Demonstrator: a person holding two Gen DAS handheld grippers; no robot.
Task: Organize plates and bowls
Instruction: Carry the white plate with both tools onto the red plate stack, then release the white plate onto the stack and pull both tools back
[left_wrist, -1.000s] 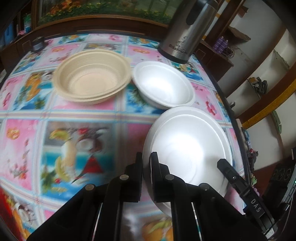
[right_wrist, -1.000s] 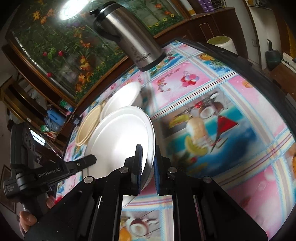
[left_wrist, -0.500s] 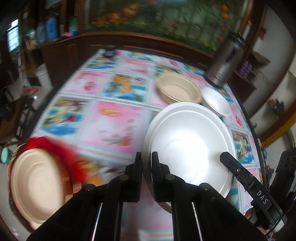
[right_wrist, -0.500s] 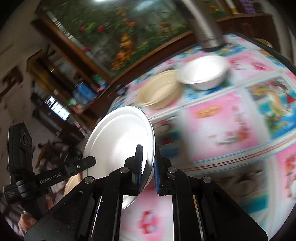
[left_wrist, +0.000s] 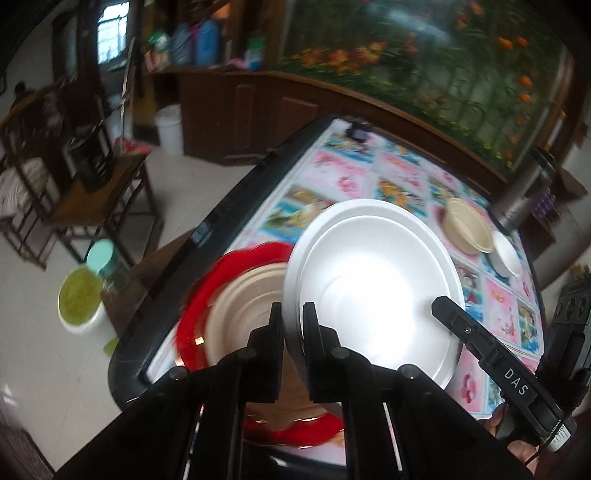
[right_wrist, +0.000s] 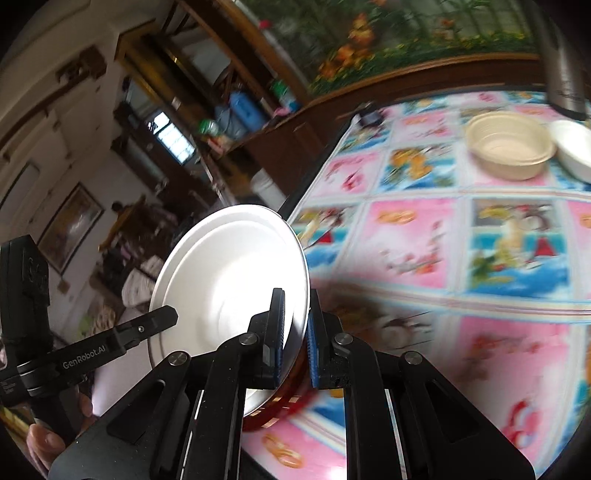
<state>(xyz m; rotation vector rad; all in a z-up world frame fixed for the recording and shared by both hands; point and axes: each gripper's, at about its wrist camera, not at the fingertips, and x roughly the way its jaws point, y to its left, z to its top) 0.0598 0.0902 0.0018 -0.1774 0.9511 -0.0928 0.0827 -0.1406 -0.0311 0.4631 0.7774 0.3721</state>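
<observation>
Now both tools, the left tool and right tool, are pinching opposite rims of the white plate, which is hanging above the tan plate at lower centre, so it wants level, centred lowering before letting go.

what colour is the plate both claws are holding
White plate, clearest in the left wrist view.

Light: daylight, soft, from a small bright window at the far left.
Glare: the round white foam plate blows out to pure white at its centre.
Blur: the red tray and the patterned pink-and-blue tablecloth smear with motion.
Edges: fisheye bending, black corners.
Sharpest: the black gripper bodies near the lens.
</observation>
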